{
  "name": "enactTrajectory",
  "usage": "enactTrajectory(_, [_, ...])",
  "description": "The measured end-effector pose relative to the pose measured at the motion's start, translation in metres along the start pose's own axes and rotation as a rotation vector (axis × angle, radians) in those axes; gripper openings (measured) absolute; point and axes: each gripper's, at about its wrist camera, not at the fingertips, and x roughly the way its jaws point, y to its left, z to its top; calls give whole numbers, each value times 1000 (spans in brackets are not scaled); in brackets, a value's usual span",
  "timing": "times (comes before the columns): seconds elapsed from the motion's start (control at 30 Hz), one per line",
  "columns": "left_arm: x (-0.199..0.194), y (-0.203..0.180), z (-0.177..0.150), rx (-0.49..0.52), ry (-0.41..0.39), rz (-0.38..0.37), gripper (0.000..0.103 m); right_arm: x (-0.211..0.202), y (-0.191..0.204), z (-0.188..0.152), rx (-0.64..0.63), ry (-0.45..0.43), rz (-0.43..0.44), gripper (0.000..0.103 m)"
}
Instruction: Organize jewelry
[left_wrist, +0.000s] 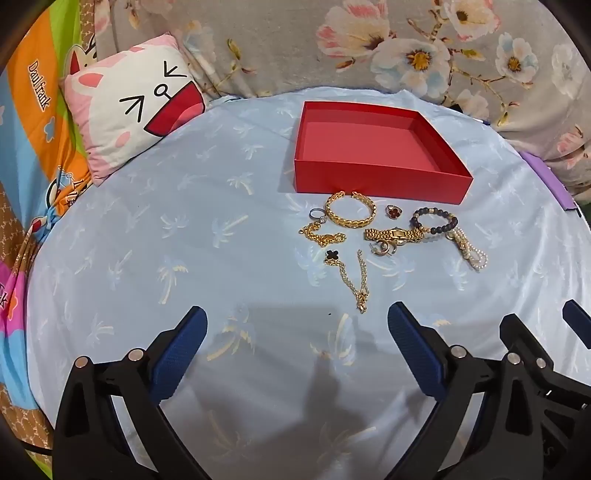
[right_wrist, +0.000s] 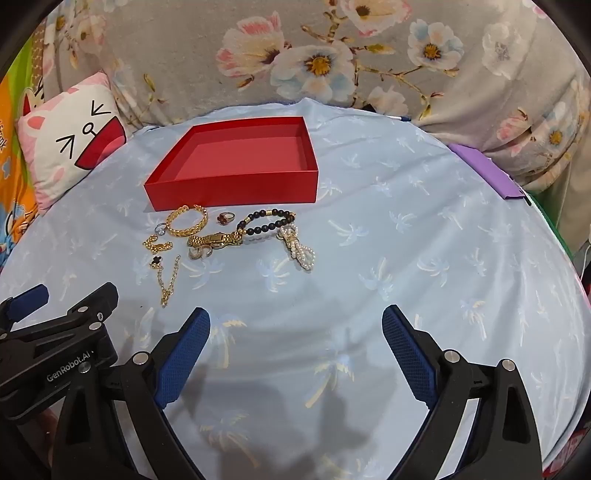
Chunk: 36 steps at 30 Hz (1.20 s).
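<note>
In your left wrist view the left gripper (left_wrist: 295, 321) hangs spread wide and empty over a pale blue palm-print cloth (left_wrist: 184, 229); the red box (left_wrist: 380, 182) sits upper centre, jewelry (left_wrist: 373, 236) scattered just below it, bare cloth lower left. Your right wrist view has the right gripper (right_wrist: 295, 325), equally splayed, with open cloth at right. Only there do you see the purple strip's (right_wrist: 484, 171) full length.

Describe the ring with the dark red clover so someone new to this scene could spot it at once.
Find the empty red box on the pale blue cloth. Just in front of its near wall lies the jewelry, with the clover ring between the open gold cuff bracelet and the black bead bracelet. Only it bears a dark red four-leaf face.
</note>
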Motion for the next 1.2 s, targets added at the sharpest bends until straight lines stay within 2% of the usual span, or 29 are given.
enactTrajectory(0.3, [4, -4, 0, 15, -7, 19, 92, -3, 1, 1, -2, -16, -2, 92])
enactTrajectory(0.47, [-3, -9, 9, 7, -4, 6, 92, 0, 0, 1, -4, -16, -2, 92])
enactTrajectory(1.2, [-3, 6, 4, 1, -9, -5, 92, -3, 5, 4, -6, -16, -5, 92])
